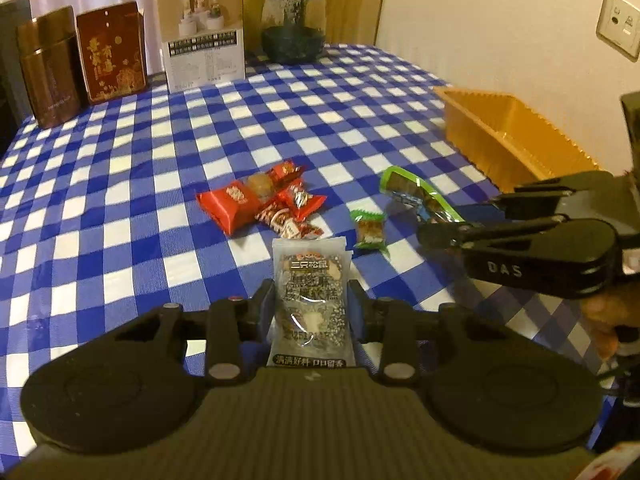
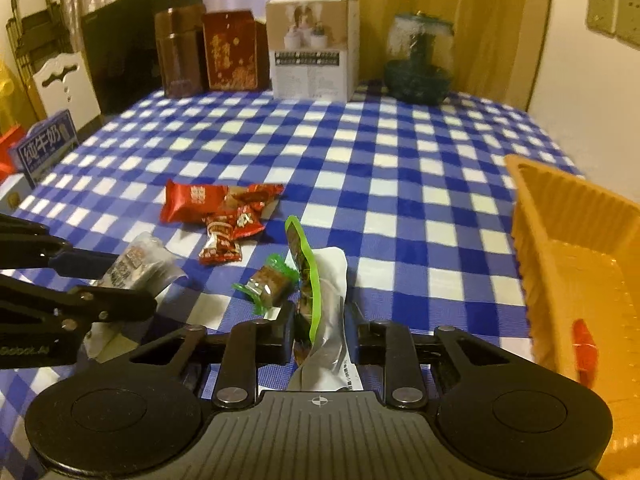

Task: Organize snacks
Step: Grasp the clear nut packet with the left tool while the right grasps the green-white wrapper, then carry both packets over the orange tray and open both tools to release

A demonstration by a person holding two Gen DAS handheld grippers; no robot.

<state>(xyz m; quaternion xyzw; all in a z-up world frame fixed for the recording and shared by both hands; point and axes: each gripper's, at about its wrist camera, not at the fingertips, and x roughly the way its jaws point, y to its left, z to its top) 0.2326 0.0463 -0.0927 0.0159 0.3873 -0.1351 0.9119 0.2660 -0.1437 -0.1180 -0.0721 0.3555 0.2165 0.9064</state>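
- Across the bench (image 2: 400, 184), covered in a blue-and-white check cloth, wide bare room lies between the red snack pile (image 1: 264, 204) and the row of containers along the far edge.
- Beyond the red snack pile, at the far edge, stand a brown canister (image 1: 50, 68), a red box (image 1: 112, 52) with gold lettering too small to read, a white carton (image 1: 204, 32) with a printed label, and a glass jar (image 1: 294, 24).
- Right of the red snack pile, the yellow tray (image 1: 512, 136) sits near the bench's right edge, close to the wall; in the right wrist view a small red item (image 2: 584, 350) lies inside it.
- Left gripper (image 1: 312, 300): jaws pinching a clear packet (image 1: 310, 292) with dark filling, held just nearer the camera than the red snack pile. Its top label reads 三只松鼠; the bottom line reads 满满好料 口口留香.
- Right gripper (image 2: 320, 332): jaws pressed onto a green-edged pouch (image 2: 308, 272), its silver back turned to the right, held to the right of the red snack pile.
- Between the red snack pile and that pouch, a small green-wrapped sweet (image 2: 270, 286) lies on the cloth.
- Left of the red snack pile, off the bench's left edge, a blue box (image 2: 46, 146) reads 纯牛奶.
- "DAS" is printed on the right gripper's body in the left wrist view.
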